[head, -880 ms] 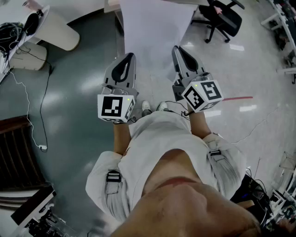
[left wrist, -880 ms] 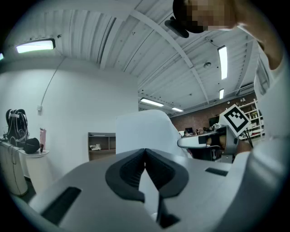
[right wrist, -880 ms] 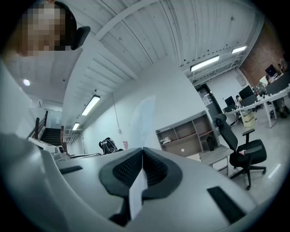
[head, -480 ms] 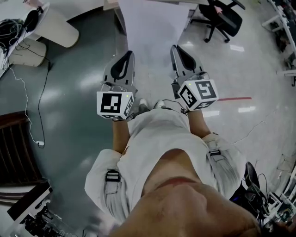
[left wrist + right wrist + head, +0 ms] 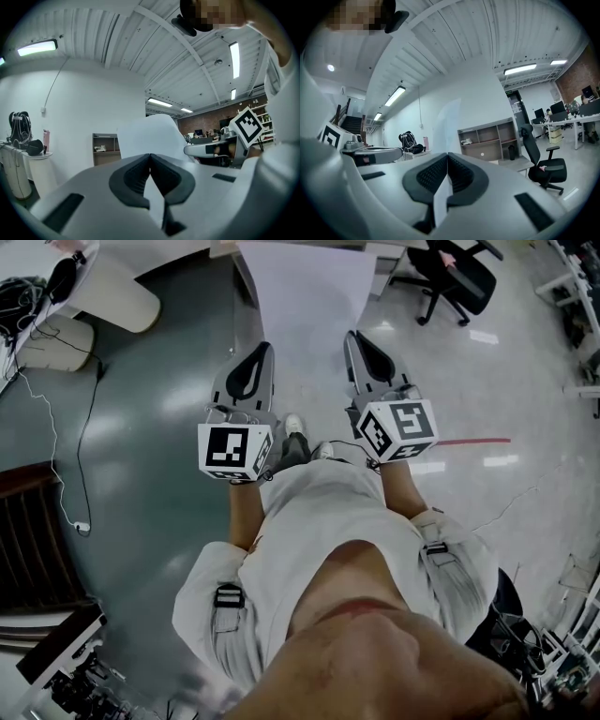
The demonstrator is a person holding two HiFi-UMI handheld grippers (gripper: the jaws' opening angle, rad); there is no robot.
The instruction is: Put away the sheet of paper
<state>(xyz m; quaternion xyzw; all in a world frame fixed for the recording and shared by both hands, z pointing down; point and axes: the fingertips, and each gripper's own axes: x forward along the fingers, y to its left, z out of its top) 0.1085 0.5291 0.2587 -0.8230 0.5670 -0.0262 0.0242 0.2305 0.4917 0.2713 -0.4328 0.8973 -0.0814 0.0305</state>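
You hold the large white sheet of paper (image 5: pixel 302 306) by its near edge, one side in each tool. The left gripper (image 5: pixel 150 155) has its dark ribbed fingers (image 5: pixel 129 176) pressed together on the paper, which shows as a pale strip in the slit behind the tips and rises broad just beyond them. The right gripper (image 5: pixel 448 154) matches it. Its fingers (image 5: pixel 464 176) are closed flat on the sheet's edge, with a white sliver running back between them.

Both tools point level and sit side by side but apart, so the two pinches stretch the edge. That is likely why the sheet stands out ahead of the tips instead of drooping to the glossy floor (image 5: pixel 159 427) below them.

You look to be mid-carry, with nothing set down yet. An open shelf unit (image 5: pixel 487 138) stands well beyond the right fingers, but I cannot tell if it is the destination. A black office chair (image 5: pixel 459 277) sits ahead and to the right of the right fingers, so give the sheet's far corner room. Move both hands evenly, since pulling them apart could tear or crease the sheet.
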